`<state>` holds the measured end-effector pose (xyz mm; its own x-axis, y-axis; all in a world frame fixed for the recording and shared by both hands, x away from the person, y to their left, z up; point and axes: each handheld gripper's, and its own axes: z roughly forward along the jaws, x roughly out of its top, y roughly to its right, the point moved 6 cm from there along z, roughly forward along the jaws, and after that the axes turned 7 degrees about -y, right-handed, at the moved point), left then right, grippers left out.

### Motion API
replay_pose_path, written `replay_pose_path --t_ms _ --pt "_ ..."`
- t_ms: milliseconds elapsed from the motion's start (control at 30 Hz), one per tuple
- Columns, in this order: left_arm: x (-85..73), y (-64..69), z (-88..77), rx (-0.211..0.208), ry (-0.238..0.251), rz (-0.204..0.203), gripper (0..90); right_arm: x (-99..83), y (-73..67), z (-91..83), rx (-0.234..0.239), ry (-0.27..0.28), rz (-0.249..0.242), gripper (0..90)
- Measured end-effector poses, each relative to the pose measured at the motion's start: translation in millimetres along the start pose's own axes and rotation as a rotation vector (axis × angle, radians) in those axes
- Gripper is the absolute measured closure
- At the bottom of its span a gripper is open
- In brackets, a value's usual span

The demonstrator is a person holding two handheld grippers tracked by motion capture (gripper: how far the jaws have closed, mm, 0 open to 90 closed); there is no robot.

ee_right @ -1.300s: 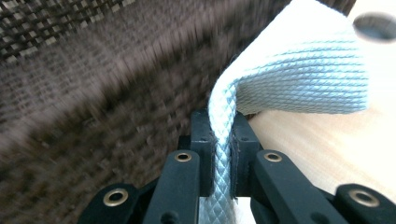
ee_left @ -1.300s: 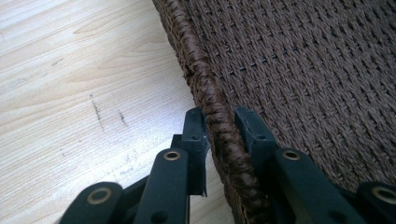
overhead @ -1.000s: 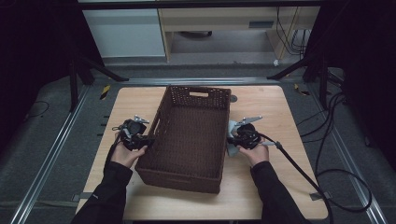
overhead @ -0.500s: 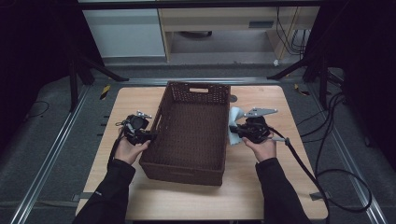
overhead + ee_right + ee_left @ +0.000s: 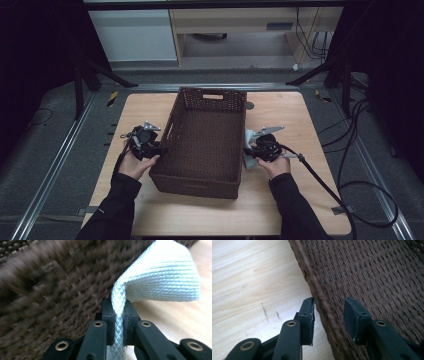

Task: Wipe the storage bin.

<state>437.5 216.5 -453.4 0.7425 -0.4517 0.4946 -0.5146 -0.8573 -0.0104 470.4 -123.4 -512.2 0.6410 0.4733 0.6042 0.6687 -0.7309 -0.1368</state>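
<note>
While L gripper (image 5: pixel 328 315) jaws have just been opening, straddling basket (image 5: pixel 367 272) rim w/o pressing, R gripper (image 5: pixel 117 311) pinches pale strap (image 5: pixel 160 277) tight.

- One wicker basket (image 5: pixel 202 145), dark brown, sitting on the bench.
- One pale cloth (image 5: pixel 160 275), quilted weave, at the basket's right side.
- Two grippers: the left gripper (image 5: pixel 159 149) and the right gripper (image 5: pixel 248 150).
- Two hands: one left hand (image 5: pixel 134 164), one right hand (image 5: pixel 274 164).
- One wooden bench (image 5: pixel 280 210).
</note>
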Motion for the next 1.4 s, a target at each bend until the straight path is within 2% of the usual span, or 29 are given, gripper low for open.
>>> replay_pose_path --t_ms 100,167,300,367,433,567,767,1000,1167,1233,1400 --pt "-5.9 -0.3 -0.1 -0.003 -0.016 -0.002 63.9 -5.4 -2.1 5.8 0.003 -0.031 0.008 83.8" --pt "-8.4 -0.7 0.9 -0.028 -0.025 -0.012 65.8 -4.8 -3.9 4.8 0.006 -0.031 0.008 83.7" --pt "-8.8 -0.5 5.2 -0.032 -0.042 -0.019 70.6 6.4 -8.1 -13.7 0.010 0.035 0.008 83.7" --pt "-8.1 0.2 5.3 -0.032 -0.047 -0.029 72.7 15.3 -12.3 -28.2 0.012 0.089 -0.004 83.7" --pt "-7.4 -0.4 5.4 -0.023 -0.044 -0.030 74.1 20.8 -15.3 -38.2 0.003 0.119 -0.021 83.7" --pt "-6.6 -0.9 5.6 -0.024 -0.045 -0.040 75.8 25.5 -20.5 -50.5 0.003 0.148 -0.035 83.7" --pt "-3.4 -3.8 7.9 -0.031 -0.031 -0.063 76.0 13.5 -21.7 -37.3 0.006 0.093 -0.032 83.7" --pt "4.8 -7.6 12.0 -0.005 -0.034 -0.058 75.8 -9.3 -20.2 -11.5 0.006 -0.004 -0.009 83.7" --pt "10.8 -10.5 15.6 -0.005 -0.033 -0.059 75.1 -13.2 -22.1 -1.9 0.020 -0.028 -0.005 83.6" --pt "10.5 -10.6 15.6 -0.004 -0.031 -0.059 74.6 -9.4 -23.4 -7.7 0.020 -0.010 -0.011 83.6" --pt "10.4 -10.4 15.5 0.001 -0.031 -0.051 74.0 7.8 -29.0 -40.6 0.021 0.108 -0.029 83.6"
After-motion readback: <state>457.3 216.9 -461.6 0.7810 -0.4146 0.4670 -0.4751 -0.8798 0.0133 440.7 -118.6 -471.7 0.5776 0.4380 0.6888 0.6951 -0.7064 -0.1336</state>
